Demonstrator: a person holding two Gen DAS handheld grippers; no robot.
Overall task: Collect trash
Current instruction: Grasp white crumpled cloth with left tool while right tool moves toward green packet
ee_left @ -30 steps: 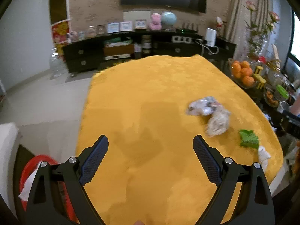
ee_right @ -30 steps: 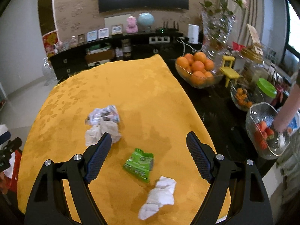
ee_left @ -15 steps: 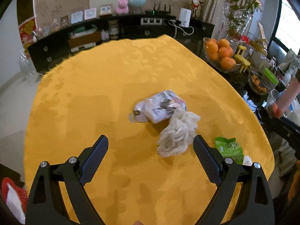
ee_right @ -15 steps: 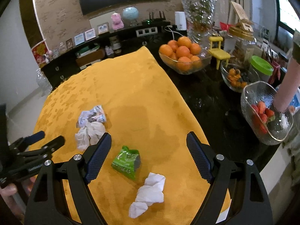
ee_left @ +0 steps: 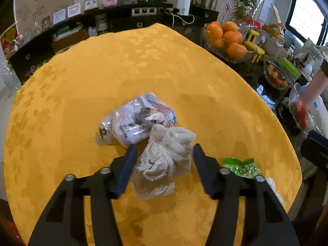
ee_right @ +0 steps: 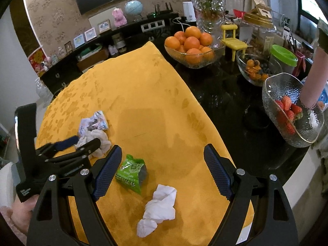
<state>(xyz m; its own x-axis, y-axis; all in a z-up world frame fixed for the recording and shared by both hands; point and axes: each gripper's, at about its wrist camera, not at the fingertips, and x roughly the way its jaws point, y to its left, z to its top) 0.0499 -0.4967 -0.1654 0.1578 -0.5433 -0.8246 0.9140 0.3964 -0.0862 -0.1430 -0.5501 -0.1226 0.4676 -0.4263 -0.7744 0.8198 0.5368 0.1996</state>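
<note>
The left gripper (ee_left: pixel 164 153) has come down over the crumpled mesh cloth (ee_left: pixel 164 160), and its jaws have just been closing: the wad sits between them, the left pad at its edge, the right pad with a sliver of gap, so the grip looks not quite made. Straddling the wad this way lets the pads squeeze its bulk rather than snag one loose fold. Just beyond, touching the cloth's far side, lies a printed plastic wrapper (ee_left: pixel 137 121) on the yellow tablecloth (ee_left: pixel 143 61). The right gripper (ee_right: pixel 162 170) hangs with jaws wide apart and empty over the near right part of the cloth, probably lined up for the next pick: the green snack packet (ee_right: pixel 131 172) lies just inside its left finger and a white crumpled tissue (ee_right: pixel 160 207) nearer. To the right, on the dark tabletop, stand a glass bowl of oranges (ee_right: pixel 190 47), a smaller bowl of mixed small fruit (ee_right: pixel 256 71) and a textured glass bowl of strawberries (ee_right: pixel 291 112). No trash bin shows.
</note>
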